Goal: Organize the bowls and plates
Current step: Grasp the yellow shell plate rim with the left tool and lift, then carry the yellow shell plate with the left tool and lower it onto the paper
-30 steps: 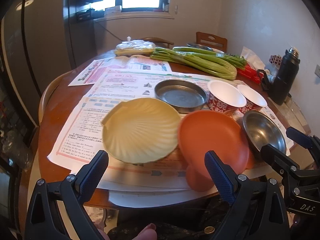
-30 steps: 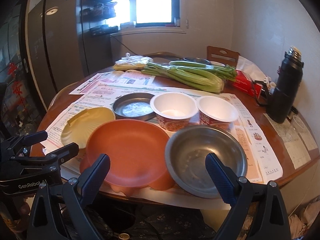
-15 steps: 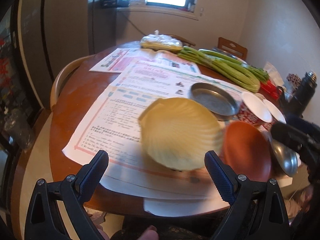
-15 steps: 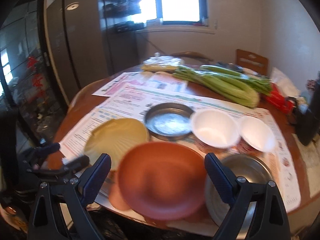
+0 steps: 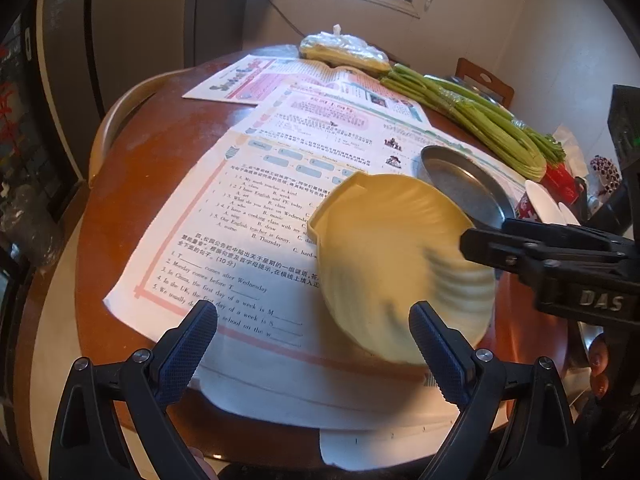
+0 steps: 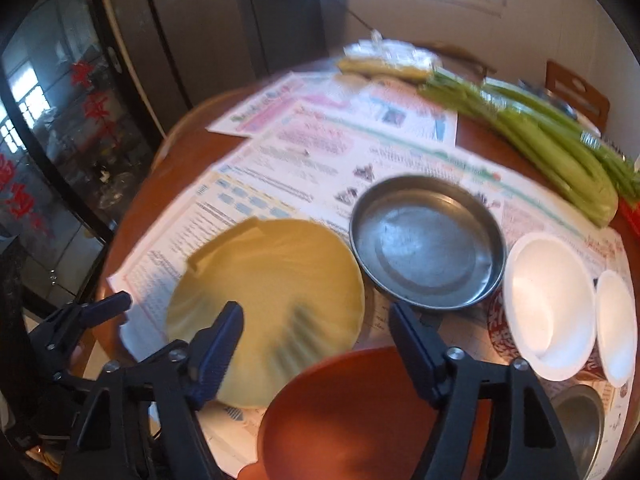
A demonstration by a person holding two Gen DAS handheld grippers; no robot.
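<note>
A yellow shell-shaped plate (image 5: 400,256) (image 6: 268,296) lies on newspaper at the table's near side. A round steel dish (image 6: 428,244) (image 5: 464,184) sits just behind it. An orange plate (image 6: 360,412) lies at the near edge to the right of the yellow plate. Two white paper bowls (image 6: 548,304) stand at the right, and a steel bowl (image 6: 584,424) shows at the lower right. My left gripper (image 5: 312,348) is open and empty, just left of the yellow plate. My right gripper (image 6: 316,340) is open and empty above the gap between the yellow and orange plates; it shows in the left wrist view (image 5: 560,256).
Newspaper sheets (image 5: 280,184) cover much of the round wooden table (image 5: 132,184). A bundle of green celery (image 6: 552,144) and a plastic bag of food (image 5: 344,52) lie at the far side. A wooden chair (image 5: 484,80) stands behind the table.
Both grippers have swung left and moved closer to the table. The yellow plate now fills the middle of both views. The right gripper has come in over the plates.
</note>
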